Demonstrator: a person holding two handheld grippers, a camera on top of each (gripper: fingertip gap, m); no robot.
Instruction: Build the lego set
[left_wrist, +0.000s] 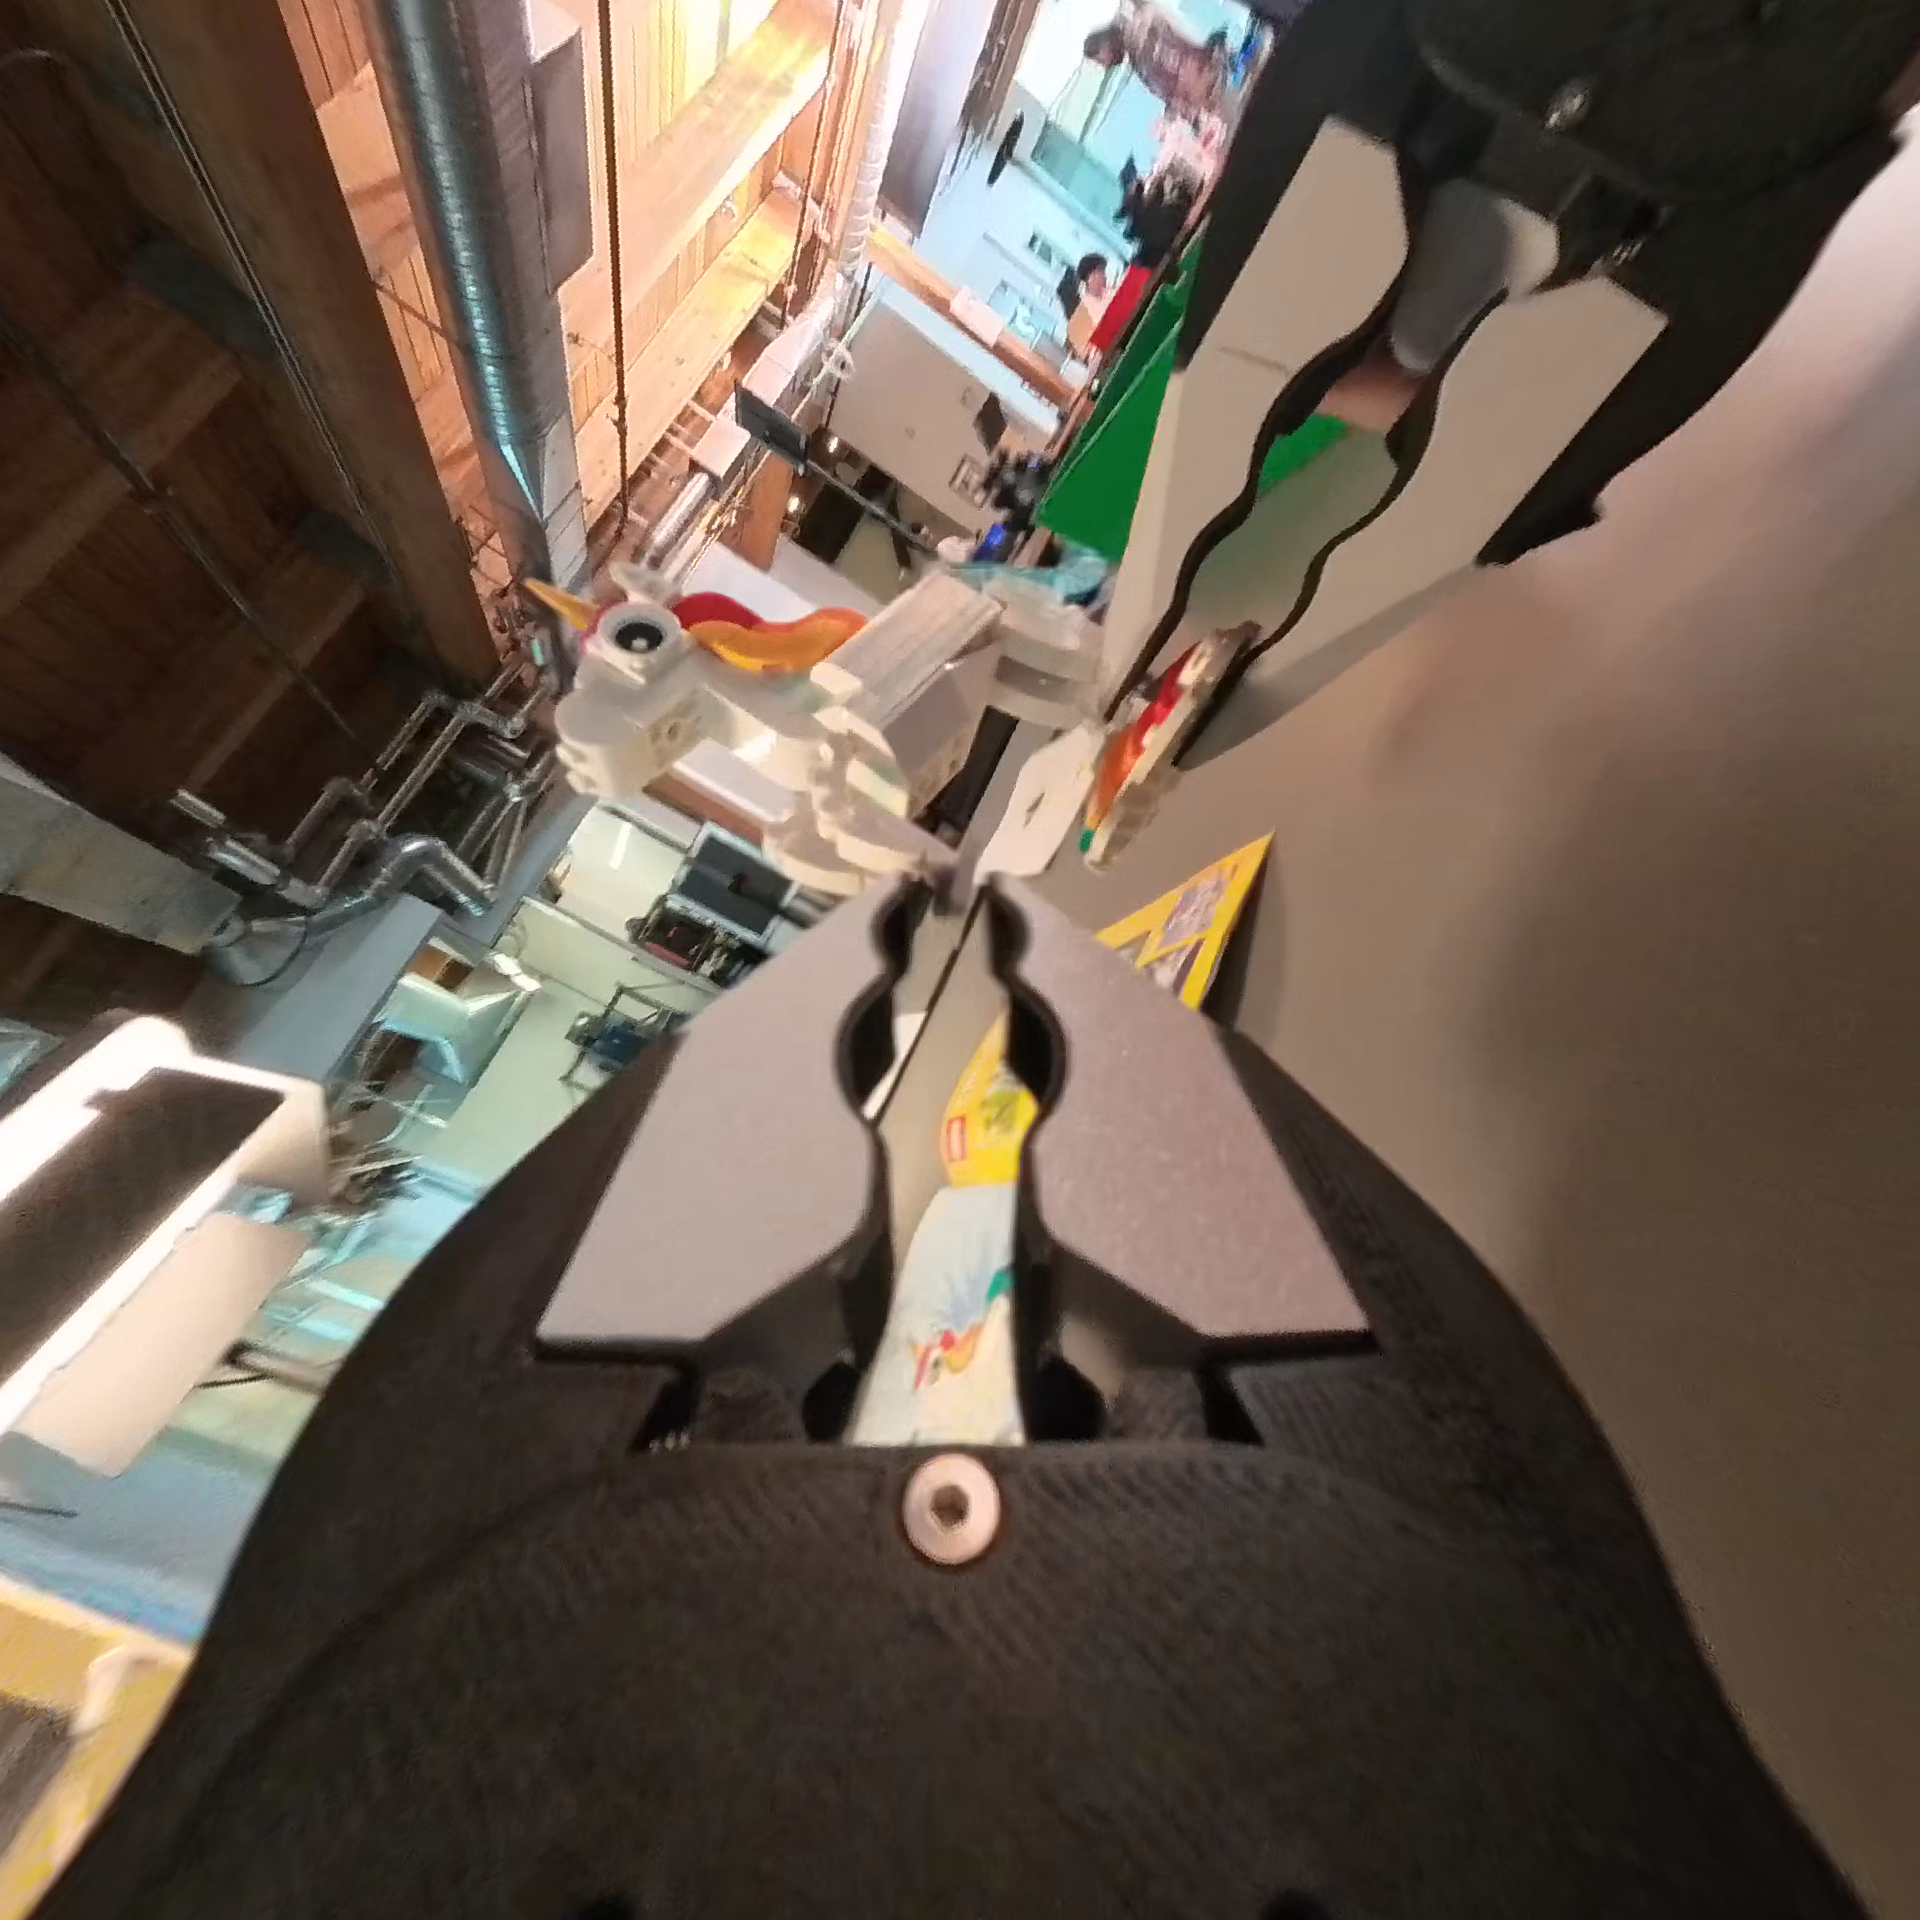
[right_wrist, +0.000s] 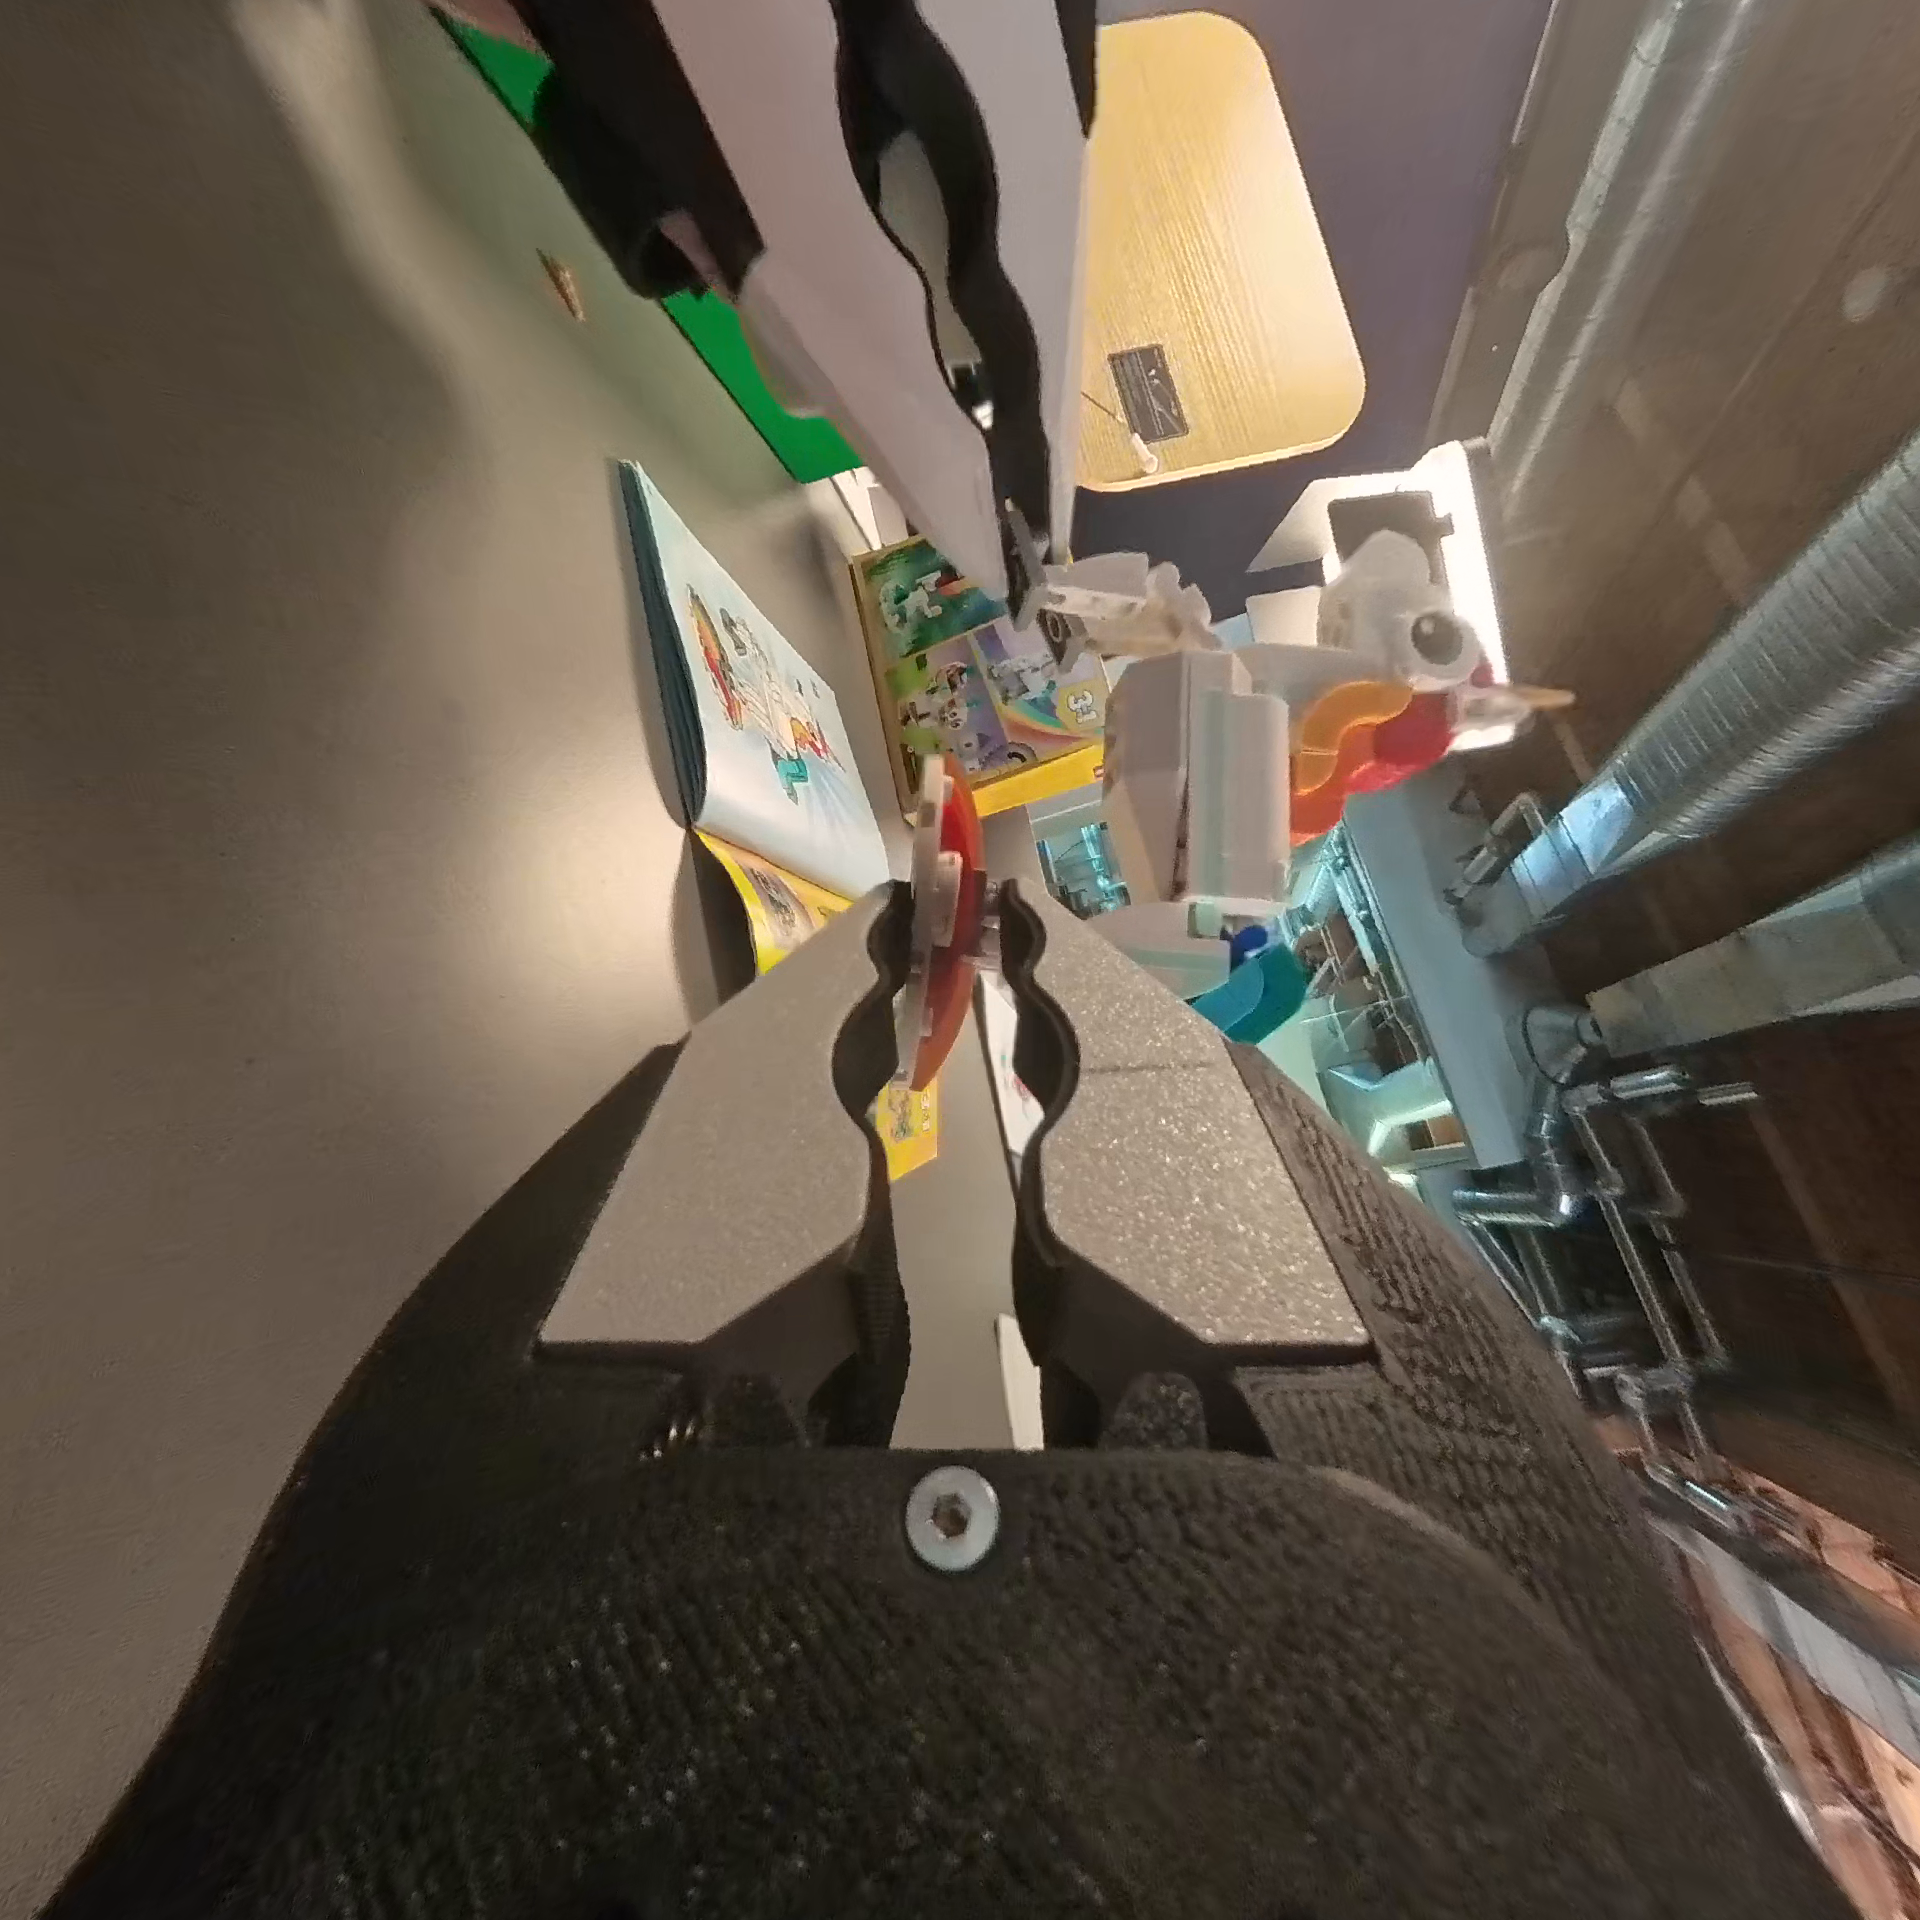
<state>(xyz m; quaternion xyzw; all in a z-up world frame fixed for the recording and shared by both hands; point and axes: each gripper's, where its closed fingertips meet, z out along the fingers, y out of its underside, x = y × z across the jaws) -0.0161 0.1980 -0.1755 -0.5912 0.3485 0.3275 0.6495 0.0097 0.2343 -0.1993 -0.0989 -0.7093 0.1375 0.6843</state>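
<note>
The left gripper (left_wrist: 951, 883) pinches a leg tip of the white lego unicorn (left_wrist: 727, 717), held aloft above the bench (left_wrist: 1558, 935); the right gripper (right_wrist: 951, 914) clamps a flat rainbow piece (right_wrist: 940, 925) (light, stiff plastic); the unicorn's joints probably pop apart, so hold its solid body.

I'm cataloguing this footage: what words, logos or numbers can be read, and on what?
Yellow-edged cardboard set box: printed words, logo, number; I don't quote writing.
Open paper instruction booklet: print too small to read.
Dark label on pale wooden panel: too small to read.
White brick unicorn, round red-and-white brick disc: no writing visible.
</note>
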